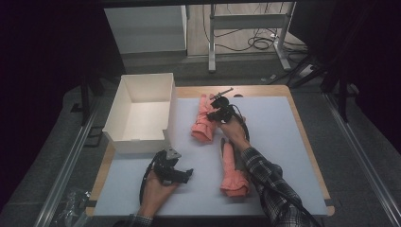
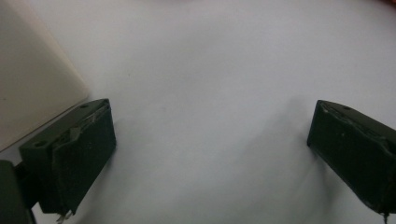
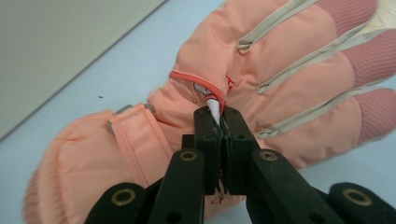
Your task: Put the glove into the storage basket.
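Right claw [image 3: 221, 135] pinched shut on small white tag at back of far salmon-pink padded glove [image 3: 261, 79], lying on pale surface [image 1: 279, 142] beside open white cardboard box [image 1: 142, 111]. Left claw [image 2: 210, 154] wide, empty, low over surface. Second pink glove [image 1: 232, 172] nearer. Probable step: lift into box; needs firm hold. Tag writing unreadable.

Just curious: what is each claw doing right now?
Left gripper: open, holding nothing.
Right gripper: shut on the far pink glove, pinching a white tag.
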### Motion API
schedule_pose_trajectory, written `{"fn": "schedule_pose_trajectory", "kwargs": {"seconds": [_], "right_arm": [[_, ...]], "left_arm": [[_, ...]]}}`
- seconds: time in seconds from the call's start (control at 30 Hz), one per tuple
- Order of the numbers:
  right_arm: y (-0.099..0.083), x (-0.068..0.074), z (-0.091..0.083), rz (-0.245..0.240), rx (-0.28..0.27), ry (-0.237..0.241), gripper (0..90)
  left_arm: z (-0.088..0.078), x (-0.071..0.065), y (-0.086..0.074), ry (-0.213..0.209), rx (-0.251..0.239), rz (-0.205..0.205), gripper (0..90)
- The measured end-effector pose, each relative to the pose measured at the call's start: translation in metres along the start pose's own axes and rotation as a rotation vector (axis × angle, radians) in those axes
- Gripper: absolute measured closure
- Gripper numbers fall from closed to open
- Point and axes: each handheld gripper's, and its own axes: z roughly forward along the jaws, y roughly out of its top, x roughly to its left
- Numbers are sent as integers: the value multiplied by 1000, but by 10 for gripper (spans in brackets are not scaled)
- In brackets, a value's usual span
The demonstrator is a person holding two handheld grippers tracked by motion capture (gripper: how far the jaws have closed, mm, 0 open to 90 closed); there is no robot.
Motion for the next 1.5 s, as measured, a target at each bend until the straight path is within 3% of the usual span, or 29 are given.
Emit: {"fn": "schedule_pose_trajectory", "kwargs": {"seconds": [0.27, 0.57, 0.8, 1.17, 1.5], "right_arm": [[4, 3, -25, -18, -38, 35, 860], [6, 12, -61, -35, -79, 113, 860], [1, 18, -82, -60, -79, 135, 858], [-19, 26, -128, -88, -85, 153, 857], [-59, 29, -168, -100, -72, 153, 855]], "left_arm": [[0, 0, 0, 1, 1, 1, 12], [0, 0, 0, 1, 2, 2, 12], [0, 0, 0, 0, 0, 3, 12], [0, 0, 0, 1, -2, 0, 12], [0, 0, 0, 3, -2, 1, 12]]}}
